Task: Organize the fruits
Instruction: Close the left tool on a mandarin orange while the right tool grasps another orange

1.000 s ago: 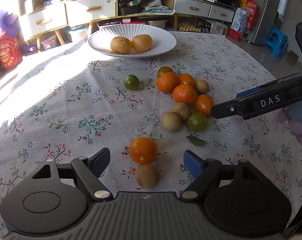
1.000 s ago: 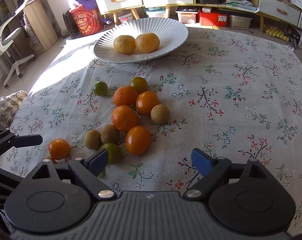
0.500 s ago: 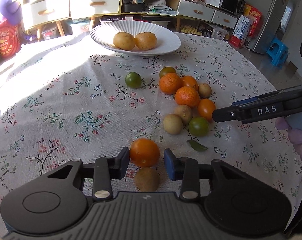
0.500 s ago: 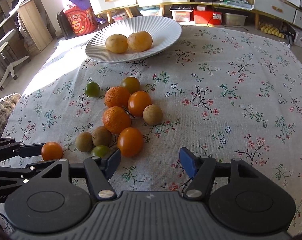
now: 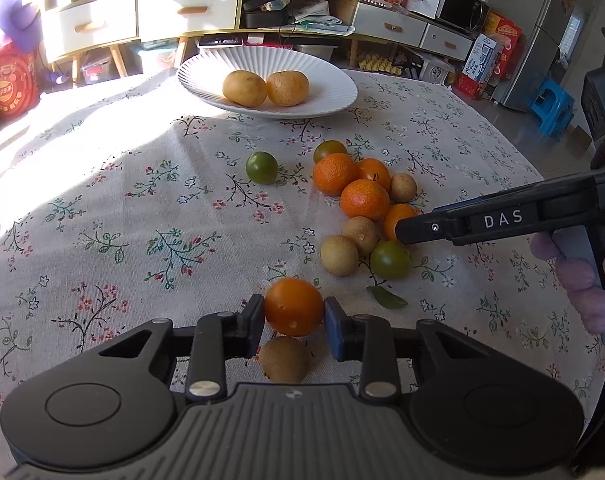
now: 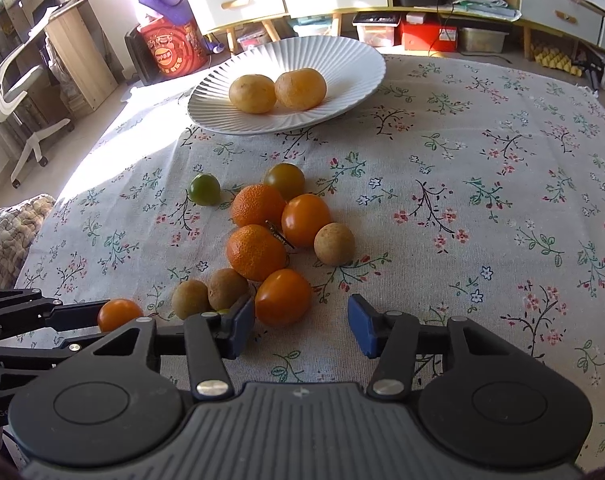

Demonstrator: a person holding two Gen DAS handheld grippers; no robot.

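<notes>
Orange fruit: smooth-skinned, pinched between the 2 pads of the left hand-held gripper, touching both. It sits at the near edge of the desk, on the near-left side of the fruit cluster and apart from it.

Brown fruit: small, round, just behind the held orange fruit on the gripper side, lying on the cloth between the left fingers.

Fruit cluster, mid-desk: 2 rough-skinned oranges touching each other; 2 smooth orange fruits, 1 of them at the near end of the cluster; 3 brown fruits, 1 of them on the cluster's right side; 2 green fruits, 1 at the far end, 1 at the near end. A loose green leaf lies just near of that.

Lone green fruit: left of the cluster, apart from it.

White ribbed plate: beyond the cluster, at the far side of the desk, carrying 2 yellow-brown fruits side by side and touching.

Right hand-held gripper: jaws apart, holding nothing; the near smooth orange fruit lies just ahead of its left finger. In the left wrist view its finger, lettered DAS, reaches in from the right over the cluster's near end.

Desk covering: pale floral tablecloth.
</notes>
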